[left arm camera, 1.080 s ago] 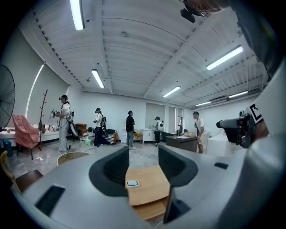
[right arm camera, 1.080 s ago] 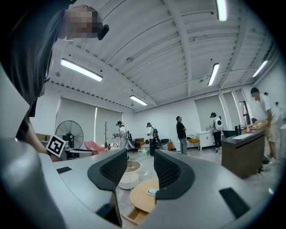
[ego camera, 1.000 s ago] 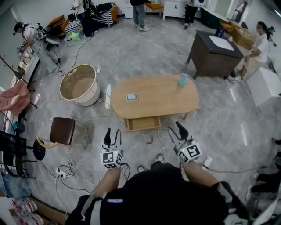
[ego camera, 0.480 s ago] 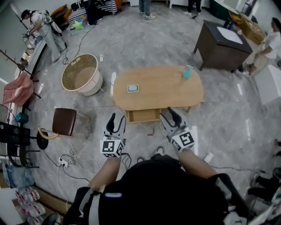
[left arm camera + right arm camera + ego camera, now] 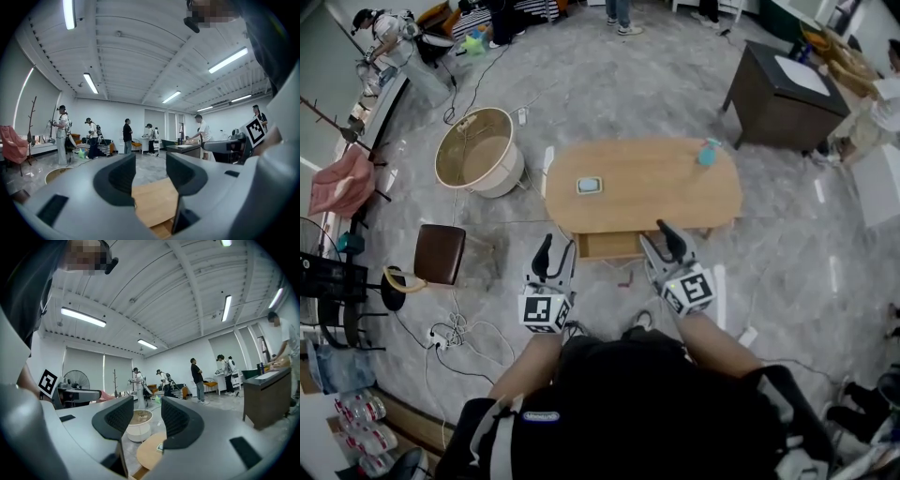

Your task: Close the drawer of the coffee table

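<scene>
The oval wooden coffee table (image 5: 656,192) stands in the middle of the head view. Its drawer (image 5: 609,246) is pulled out at the near side. My left gripper (image 5: 556,255) hovers just left of the drawer's front, open, nothing between its fingers. My right gripper (image 5: 660,244) is at the drawer's right end, also open and empty. In the left gripper view the left gripper (image 5: 150,173) looks level over the table top (image 5: 154,199). The right gripper (image 5: 146,416) sees the table's end (image 5: 152,453) low between its jaws.
A small square teal-edged thing (image 5: 589,186) and a teal bottle (image 5: 708,151) sit on the table. A round tub (image 5: 478,159) and a brown stool (image 5: 439,253) stand at the left, a dark cabinet (image 5: 787,94) far right. Cables (image 5: 455,342) lie on the floor. People stand at the back.
Both grippers have moved forward to the table's near side and now flank the open drawer. The jaws have not changed.
</scene>
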The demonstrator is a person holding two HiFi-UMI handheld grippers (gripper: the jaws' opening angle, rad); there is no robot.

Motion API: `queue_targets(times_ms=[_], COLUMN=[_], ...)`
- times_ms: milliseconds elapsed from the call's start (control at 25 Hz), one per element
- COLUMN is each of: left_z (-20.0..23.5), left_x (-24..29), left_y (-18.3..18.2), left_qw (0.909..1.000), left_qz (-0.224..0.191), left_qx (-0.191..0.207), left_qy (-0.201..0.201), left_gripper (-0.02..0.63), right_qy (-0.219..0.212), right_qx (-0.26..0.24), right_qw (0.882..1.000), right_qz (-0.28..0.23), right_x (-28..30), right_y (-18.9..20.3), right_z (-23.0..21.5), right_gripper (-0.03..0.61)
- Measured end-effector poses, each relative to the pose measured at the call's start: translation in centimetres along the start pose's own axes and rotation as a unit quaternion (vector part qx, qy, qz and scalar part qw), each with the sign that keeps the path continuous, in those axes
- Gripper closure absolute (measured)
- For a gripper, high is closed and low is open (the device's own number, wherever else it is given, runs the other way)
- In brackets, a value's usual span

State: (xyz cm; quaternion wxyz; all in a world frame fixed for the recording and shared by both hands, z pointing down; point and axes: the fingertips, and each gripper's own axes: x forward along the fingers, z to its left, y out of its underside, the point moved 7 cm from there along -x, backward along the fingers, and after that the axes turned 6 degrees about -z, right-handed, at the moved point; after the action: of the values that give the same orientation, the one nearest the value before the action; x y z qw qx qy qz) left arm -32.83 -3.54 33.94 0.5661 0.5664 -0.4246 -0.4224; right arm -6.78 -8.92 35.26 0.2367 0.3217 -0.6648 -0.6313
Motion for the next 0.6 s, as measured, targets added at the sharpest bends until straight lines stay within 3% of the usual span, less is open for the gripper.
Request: queue_targets(times_ms=[200,600], left_z=[1.5,5.2], left_x=[0.5,0.4], left_y=[1.7,5.0], left_qw=[0.9992,0.9924], left_qz=[-0.003,0.001], left_qx=[-0.006,-0.016], left_qy=[0.039,0.122], left_gripper=[0.411,0.413], right_qy=[0.023,0.109], right_qx=[-0.016,-0.032], right_qw=[1.0,0.994], right_qz=[-0.001,0.007], right_x=[0.8,1.9], right_y=[1.3,4.1], right_z=[1.5,5.9], right_gripper=[0.393,0.393])
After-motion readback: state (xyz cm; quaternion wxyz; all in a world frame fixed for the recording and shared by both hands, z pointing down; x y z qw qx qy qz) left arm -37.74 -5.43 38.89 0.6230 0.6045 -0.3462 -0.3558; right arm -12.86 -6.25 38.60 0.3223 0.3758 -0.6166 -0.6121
